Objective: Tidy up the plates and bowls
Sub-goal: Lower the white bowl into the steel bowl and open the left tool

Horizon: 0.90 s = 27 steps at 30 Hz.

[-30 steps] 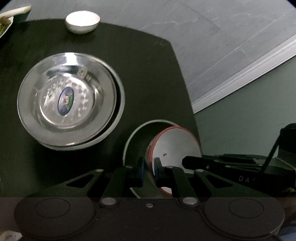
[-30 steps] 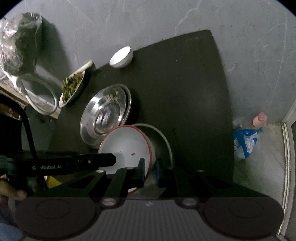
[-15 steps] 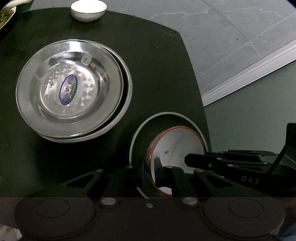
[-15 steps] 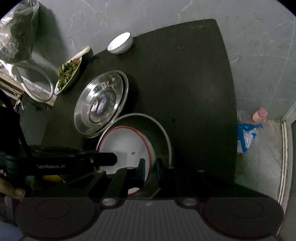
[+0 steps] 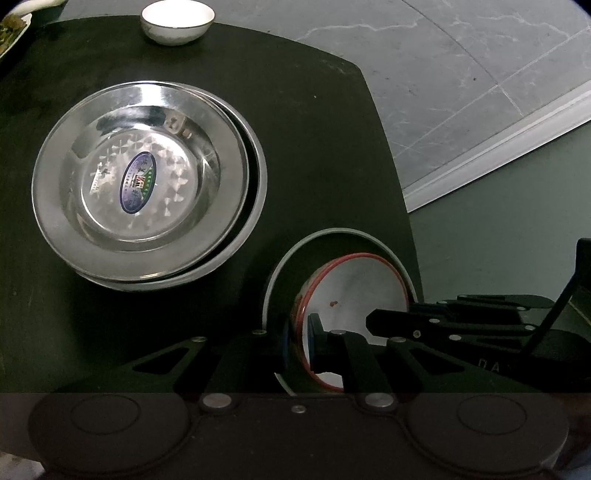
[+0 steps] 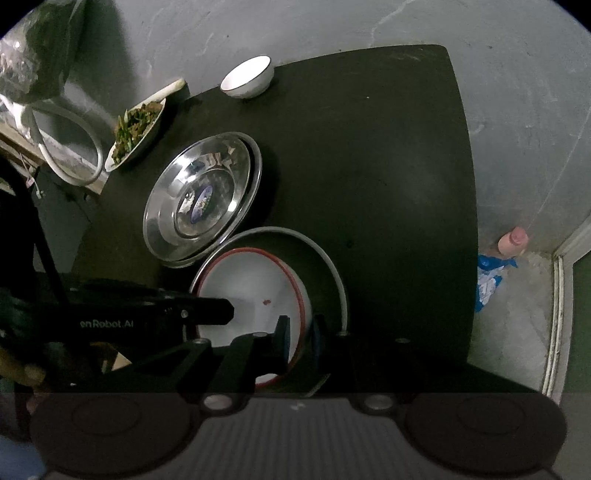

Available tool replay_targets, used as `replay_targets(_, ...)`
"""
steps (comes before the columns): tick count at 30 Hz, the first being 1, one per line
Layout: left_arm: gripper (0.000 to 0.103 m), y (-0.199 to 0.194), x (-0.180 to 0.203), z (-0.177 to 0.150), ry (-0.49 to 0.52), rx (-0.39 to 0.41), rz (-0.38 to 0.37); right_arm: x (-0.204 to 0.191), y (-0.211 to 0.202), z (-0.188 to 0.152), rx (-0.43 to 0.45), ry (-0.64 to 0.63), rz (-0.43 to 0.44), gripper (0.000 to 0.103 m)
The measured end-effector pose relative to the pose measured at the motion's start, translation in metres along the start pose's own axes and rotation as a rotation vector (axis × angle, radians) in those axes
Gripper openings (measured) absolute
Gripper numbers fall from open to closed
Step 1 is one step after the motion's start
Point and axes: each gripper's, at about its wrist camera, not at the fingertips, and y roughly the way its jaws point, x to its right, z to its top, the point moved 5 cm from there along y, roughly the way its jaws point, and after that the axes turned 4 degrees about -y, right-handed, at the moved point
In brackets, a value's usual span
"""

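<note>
A plain home eating corner, by the look of it: a dark table carries stacked steel plates, a small white bowl and a dish of cooked greens. The table stands on a grey tiled floor beside a green wall.

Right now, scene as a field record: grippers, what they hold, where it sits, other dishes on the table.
left hand-held gripper: shut on red-rimmed white bowl's rim
right hand-held gripper: shut on the same bowl's rim, opposite side
red-rimmed white bowl: tilted, inside dark pan, small red speck inside
dark pan: on black table, beside steel stack
steel bowls: two nested, oval sticker in the top one
small white bowl: far table edge, apart
plate of greens: far left edge of the table
</note>
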Motion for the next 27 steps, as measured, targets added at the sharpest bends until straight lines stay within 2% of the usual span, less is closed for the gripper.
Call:
replay_targets(17, 0.014, -0.012, 0.000, 0.004, 0.007, 0.025, -0.004, 0.001, -0.003, 0.003, 0.008, -0.009, -0.012, 0.027)
replay_targets(23, 0.018, -0.026, 0.001, 0.005, 0.020, 0.063, -0.013, -0.005, -0.012, 0.006, 0.026, -0.033, -0.015, 0.041)
replay_targets(27, 0.034, -0.041, 0.002, 0.009, 0.026, 0.112, -0.026, -0.012, -0.022, 0.009, 0.049, -0.064, -0.021, 0.055)
